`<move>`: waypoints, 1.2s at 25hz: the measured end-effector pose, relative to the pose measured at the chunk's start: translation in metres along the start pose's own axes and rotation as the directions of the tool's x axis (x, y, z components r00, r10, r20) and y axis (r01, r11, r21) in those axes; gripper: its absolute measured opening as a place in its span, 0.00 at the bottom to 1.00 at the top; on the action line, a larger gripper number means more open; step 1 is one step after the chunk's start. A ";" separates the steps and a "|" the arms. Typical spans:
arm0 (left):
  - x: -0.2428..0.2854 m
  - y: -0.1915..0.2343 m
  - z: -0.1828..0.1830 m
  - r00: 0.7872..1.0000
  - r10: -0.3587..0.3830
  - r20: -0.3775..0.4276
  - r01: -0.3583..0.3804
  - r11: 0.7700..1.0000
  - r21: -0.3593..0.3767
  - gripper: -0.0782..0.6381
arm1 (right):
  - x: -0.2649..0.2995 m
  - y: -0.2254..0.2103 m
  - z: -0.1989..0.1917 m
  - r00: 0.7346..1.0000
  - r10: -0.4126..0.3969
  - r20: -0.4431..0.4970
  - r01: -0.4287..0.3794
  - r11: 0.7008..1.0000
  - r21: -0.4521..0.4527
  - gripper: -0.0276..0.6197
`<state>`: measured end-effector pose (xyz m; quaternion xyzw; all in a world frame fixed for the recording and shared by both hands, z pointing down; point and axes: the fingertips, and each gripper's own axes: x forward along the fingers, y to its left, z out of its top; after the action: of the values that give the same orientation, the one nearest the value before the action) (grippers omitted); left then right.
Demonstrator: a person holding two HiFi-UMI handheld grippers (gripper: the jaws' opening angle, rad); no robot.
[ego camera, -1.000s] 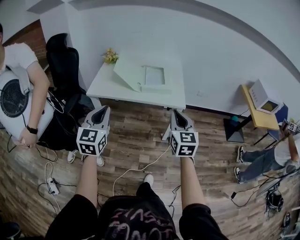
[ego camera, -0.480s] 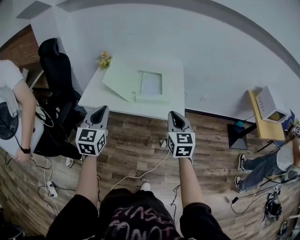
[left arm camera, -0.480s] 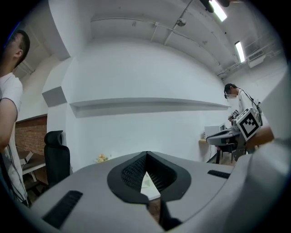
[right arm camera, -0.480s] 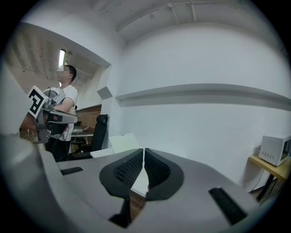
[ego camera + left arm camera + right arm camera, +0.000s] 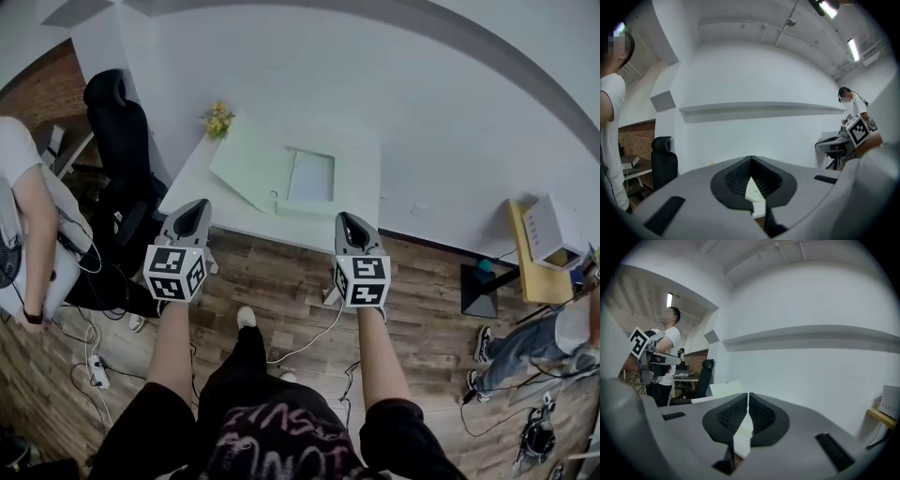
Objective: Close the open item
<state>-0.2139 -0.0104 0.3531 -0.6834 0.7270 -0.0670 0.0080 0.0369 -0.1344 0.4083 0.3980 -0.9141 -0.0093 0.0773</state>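
Left gripper (image 5: 195,214) ribbed black jaws pressed together, empty | right gripper (image 5: 349,225) jaws at a narrow slit, empty | flat white box (image 5: 311,178), lid (image 5: 246,169) raised, on smooth white table (image 5: 195,190)

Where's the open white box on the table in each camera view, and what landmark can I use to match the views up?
Head view: the open flat white box lies upper centre, on the white table.
Left gripper view: only a white sliver of it shows, low centre, through the gap between the jaws.
Right gripper view: its raised lid pokes up just left of the jaws.
Shared landmark: the black office chair, left of the box in all three.
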 end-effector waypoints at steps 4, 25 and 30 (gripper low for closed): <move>0.026 0.016 -0.005 1.000 0.008 0.005 -0.008 1.000 -0.015 0.13 | 0.030 -0.002 0.002 1.000 0.003 0.009 -0.003 1.000 0.010 0.08; 0.225 0.155 -0.055 0.995 -0.046 -0.085 0.042 0.998 -0.047 0.13 | 0.255 -0.015 -0.007 0.995 -0.040 -0.090 0.043 0.998 0.036 0.08; 0.263 0.187 -0.065 0.993 -0.071 -0.094 0.066 0.996 -0.055 0.13 | 0.295 -0.011 -0.002 0.994 -0.063 -0.093 0.066 0.997 0.036 0.08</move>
<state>-0.4237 -0.2557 0.4187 -0.7040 0.7040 -0.0810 -0.0468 -0.1532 -0.3572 0.4492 0.4288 -0.8962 0.0242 0.1110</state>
